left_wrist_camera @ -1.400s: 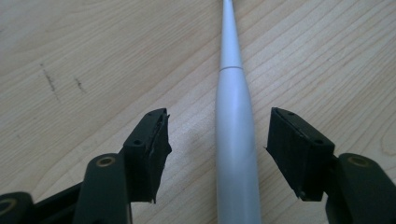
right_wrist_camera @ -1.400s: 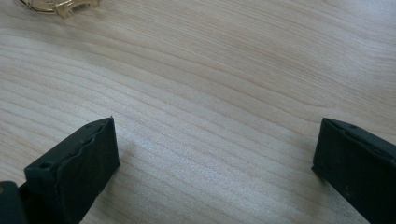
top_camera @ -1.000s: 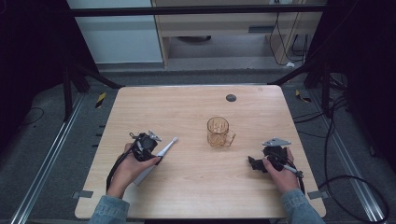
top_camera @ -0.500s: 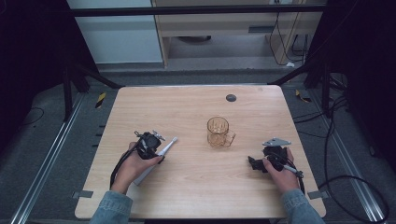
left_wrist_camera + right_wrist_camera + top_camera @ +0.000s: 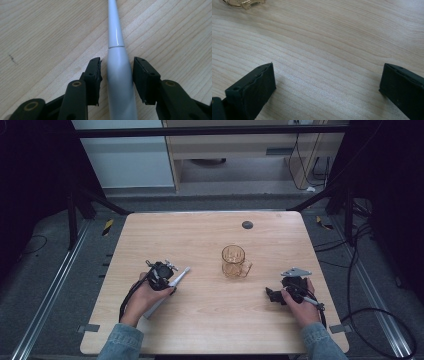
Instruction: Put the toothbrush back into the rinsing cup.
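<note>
Left gripper [image 5: 117, 72] jaws, just closing, straddle pale grey plastic electric toothbrush [image 5: 120, 77], gaps remaining; right gripper [image 5: 325, 82] spread wide over worktop [image 5: 332, 45].

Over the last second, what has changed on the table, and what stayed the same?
The left claw has just been closing around the white toothbrush, which lies between its jaws with small gaps still visible. The toothbrush, the amber glass mug and the open right claw stayed where they were.
</note>
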`<state>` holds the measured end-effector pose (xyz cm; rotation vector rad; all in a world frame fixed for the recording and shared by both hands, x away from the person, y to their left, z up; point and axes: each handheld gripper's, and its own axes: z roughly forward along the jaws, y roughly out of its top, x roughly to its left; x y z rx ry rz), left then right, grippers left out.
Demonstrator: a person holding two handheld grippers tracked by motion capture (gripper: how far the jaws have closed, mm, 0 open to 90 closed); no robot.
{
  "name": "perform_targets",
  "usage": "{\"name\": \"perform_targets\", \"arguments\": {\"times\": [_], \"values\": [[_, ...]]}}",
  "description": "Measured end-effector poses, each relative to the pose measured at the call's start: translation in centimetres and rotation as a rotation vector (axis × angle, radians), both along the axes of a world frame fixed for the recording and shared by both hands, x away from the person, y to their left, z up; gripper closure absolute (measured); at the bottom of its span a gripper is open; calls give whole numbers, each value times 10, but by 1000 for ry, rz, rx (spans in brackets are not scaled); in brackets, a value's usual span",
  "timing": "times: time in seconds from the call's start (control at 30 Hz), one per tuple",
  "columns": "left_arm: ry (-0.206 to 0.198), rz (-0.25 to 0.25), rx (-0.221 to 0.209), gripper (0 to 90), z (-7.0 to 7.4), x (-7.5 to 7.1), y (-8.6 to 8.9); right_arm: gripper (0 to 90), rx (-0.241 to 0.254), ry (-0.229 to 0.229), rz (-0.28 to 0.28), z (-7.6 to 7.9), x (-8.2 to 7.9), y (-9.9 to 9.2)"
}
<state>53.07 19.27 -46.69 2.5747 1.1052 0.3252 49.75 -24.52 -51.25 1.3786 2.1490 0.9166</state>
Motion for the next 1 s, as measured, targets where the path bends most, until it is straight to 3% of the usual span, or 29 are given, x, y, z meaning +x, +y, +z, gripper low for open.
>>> {"name": "perform_targets", "arguments": {"times": [0.6,0.77,1.0], "values": [[24,-19,-5,668,-1,1,-2,3,0,0,0,0,0,0],[-15,-7,-16,671,8,-1,1,3,0,0,0,0,0,0],[-102,26,-60,674,28,-6,10,4,0,0,0,0,0,0]]}}
